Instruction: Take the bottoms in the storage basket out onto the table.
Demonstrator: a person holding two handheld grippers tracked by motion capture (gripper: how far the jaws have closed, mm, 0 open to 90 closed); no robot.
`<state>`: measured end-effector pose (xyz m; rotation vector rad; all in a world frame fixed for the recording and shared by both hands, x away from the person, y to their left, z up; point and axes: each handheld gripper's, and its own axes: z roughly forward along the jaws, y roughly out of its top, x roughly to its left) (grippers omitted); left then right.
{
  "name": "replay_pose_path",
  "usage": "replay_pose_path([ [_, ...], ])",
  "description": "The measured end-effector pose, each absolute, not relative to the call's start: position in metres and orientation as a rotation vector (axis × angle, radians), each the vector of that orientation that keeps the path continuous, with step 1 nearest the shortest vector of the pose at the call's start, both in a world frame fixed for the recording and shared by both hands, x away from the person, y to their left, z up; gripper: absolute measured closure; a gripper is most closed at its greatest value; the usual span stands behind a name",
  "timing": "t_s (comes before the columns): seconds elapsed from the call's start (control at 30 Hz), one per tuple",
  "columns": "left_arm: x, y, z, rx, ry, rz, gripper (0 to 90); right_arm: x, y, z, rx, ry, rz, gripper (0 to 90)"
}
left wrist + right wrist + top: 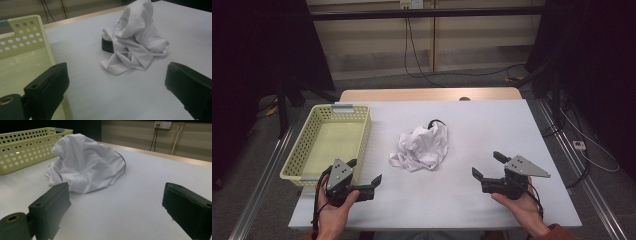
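While the crumpled white cloth garment (421, 146) lies in a heap near the middle of the white tabletop (492, 125), both tools rest apart from it with jaws spread and gripping nothing. The left tool (364, 175) sits just beside the pale yellow perforated plastic basket (307, 150); the right tool (487, 165) faces the heap from the other side.

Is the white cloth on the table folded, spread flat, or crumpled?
Crumpled. The white cloth sits in a bunched heap on the table, rising to a peak with loose wrinkles, beside the yellow basket.
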<state>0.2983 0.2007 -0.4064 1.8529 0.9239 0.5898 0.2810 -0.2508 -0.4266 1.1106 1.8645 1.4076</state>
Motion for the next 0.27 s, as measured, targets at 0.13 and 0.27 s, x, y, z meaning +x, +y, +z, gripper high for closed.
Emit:
replay_pose_path([
  [0.13,0.2990,0.2036,-0.4062,1.840,0.938,0.587,5.4,0.2817,-0.2498,-0.4267,1.111,1.867,1.410,7.1],
  [0.27,0.3003,0.2028,-0.4064,1.851,0.934,0.584,5.4,0.2817,-0.2498,-0.4268,1.110,1.867,1.409,7.1],
])
